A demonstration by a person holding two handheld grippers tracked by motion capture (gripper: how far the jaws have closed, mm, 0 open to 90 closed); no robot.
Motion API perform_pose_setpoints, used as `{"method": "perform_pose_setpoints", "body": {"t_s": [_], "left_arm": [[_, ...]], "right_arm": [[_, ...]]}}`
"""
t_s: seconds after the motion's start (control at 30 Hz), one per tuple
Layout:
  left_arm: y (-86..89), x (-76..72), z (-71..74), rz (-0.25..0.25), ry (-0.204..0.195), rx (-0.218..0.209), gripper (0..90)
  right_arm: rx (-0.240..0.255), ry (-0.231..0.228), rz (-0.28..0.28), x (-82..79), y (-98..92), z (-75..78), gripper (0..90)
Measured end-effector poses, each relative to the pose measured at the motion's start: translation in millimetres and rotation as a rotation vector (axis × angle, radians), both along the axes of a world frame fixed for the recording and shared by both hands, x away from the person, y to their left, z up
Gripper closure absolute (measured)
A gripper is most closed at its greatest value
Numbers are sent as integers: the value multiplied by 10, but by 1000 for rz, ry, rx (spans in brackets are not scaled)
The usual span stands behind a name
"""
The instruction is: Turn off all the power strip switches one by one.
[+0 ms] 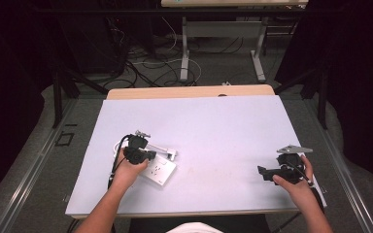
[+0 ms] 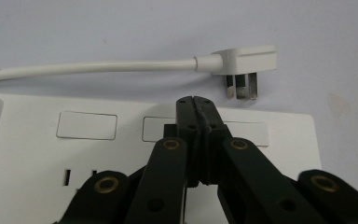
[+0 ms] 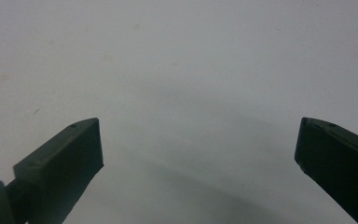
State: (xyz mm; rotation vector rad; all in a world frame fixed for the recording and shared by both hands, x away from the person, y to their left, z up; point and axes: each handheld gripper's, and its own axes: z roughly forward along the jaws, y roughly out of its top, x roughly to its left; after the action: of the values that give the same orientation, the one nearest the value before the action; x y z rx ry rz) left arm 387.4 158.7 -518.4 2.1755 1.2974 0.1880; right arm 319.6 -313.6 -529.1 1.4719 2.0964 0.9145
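A white power strip (image 1: 159, 169) lies on the table at the left. In the left gripper view its face (image 2: 98, 154) shows flat rectangular covers and socket slots. Its white cable (image 2: 88, 67) curves round to a white three-pin plug (image 2: 244, 63), which lies loose on the table just past the strip; the same plug (image 1: 171, 154) shows in the high view. My left gripper (image 1: 138, 154) hovers over the strip, and its jaws (image 2: 196, 100) are shut with nothing between them. My right gripper (image 1: 263, 173) rests low at the table's right, open (image 3: 198, 149) over bare table.
The table top (image 1: 213, 131) is a pale lilac sheet with a wooden edge at the far side. Beyond it stand another desk's legs (image 1: 184, 53) and loose floor cables (image 1: 145, 68). Dark curtains close in both sides.
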Motion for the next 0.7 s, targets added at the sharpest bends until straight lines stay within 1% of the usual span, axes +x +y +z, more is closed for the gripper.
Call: {"method": "perform_pose_setpoints", "body": {"t_s": [0.2,0.33,0.37,0.67,0.7], "left_arm": [[-8,-3,0,-9,-15,15,900],[-6,-4,1,-4,-6,11,900],[-9,-7,-3,3,-5,3,900],[-9,-7,-7,2,-6,3,900],[-6,-4,-8,-4,-5,9,900]], "right_arm": [[4,4,6,0,-3,1,4],[5,4,6,0,-1,0,4],[5,4,6,1,-1,-1,4],[5,4,6,-1,2,1,4],[5,5,5,-1,3,0,4]]}}
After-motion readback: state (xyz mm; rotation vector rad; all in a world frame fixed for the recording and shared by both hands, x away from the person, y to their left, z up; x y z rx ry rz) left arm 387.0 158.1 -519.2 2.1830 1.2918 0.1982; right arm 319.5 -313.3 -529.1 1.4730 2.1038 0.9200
